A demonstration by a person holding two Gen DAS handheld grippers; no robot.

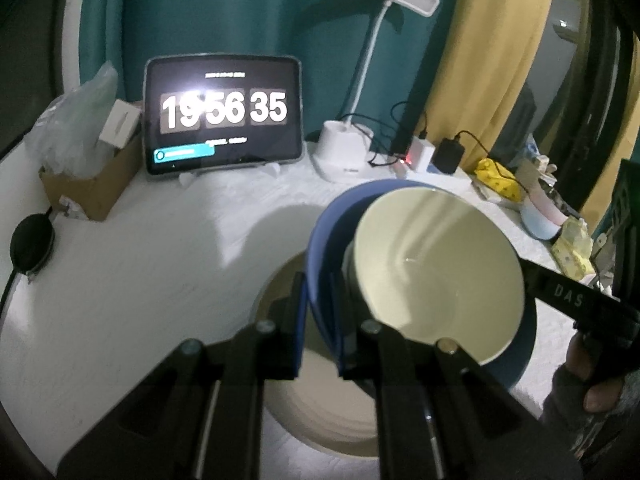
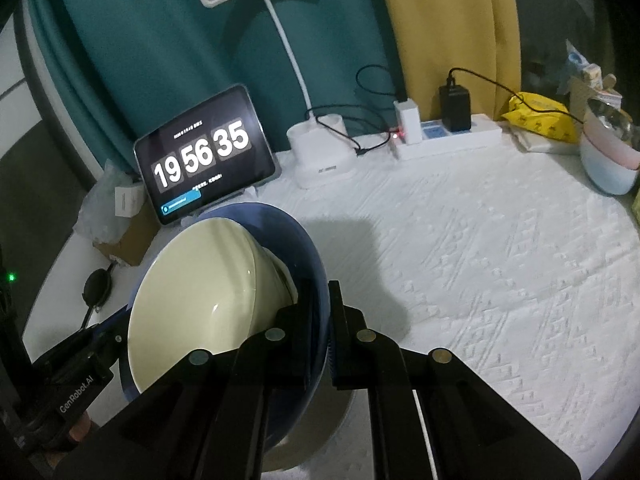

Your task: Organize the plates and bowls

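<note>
Behind the bowls (image 1: 400,264), tablet (image 1: 224,114), lamp (image 1: 344,148)

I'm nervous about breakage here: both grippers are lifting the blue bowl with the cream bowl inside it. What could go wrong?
The cream bowl lies loose and tilted in the blue bowl, so it could slide out. The left gripper and right gripper pinch only the thin rim, which may slip. The white plate sits right below and could be struck.

There was one blue bowl (image 1: 320,240) and one cream bowl (image 1: 440,264). One white plate (image 1: 320,412) lay below. Two stacked bowls (image 2: 608,160) stood apart.
</note>
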